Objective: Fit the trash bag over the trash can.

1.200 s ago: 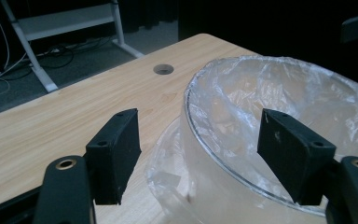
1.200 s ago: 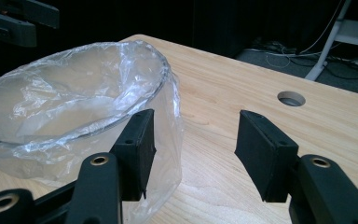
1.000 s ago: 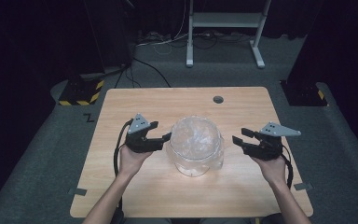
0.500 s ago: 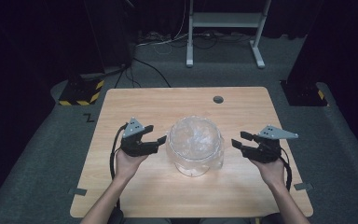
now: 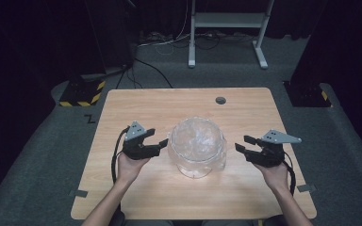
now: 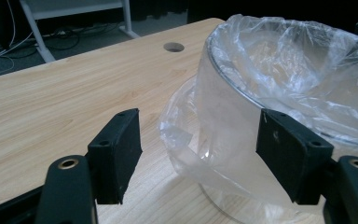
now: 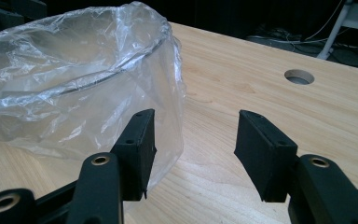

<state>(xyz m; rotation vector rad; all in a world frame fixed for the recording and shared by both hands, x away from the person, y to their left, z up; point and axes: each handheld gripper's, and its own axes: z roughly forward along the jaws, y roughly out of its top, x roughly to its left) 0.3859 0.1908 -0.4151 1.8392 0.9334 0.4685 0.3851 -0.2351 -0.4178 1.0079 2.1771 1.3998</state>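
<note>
A clear bowl [image 5: 198, 147] lined with a crinkled transparent plastic bag stands in the middle of the wooden table [image 5: 136, 108]. My left gripper [image 5: 162, 145] lies at the bowl's left side, open. In the left gripper view its open jaws frame the bowl's wall [image 6: 223, 107] and loose plastic [image 6: 182, 140] pooled at the base, with the pads clear of both. My right gripper [image 5: 242, 143] is open and a little apart from the bowl's right side. In the right gripper view the bag [image 7: 74, 79] hangs beside the left pad and bare wood shows between the pads.
A round cable hole [image 5: 220, 100] is in the table's far side, also seen as the hole [image 6: 173, 46] and the hole [image 7: 299, 76]. Behind the table stand a white metal frame [image 5: 226, 28] and cables. A yellow-black striped block [image 5: 82, 92] lies on the floor at the left.
Both hands have drawn back slightly toward the table's near edge. The jaws stand as wide as before, and the bowl has not moved.
</note>
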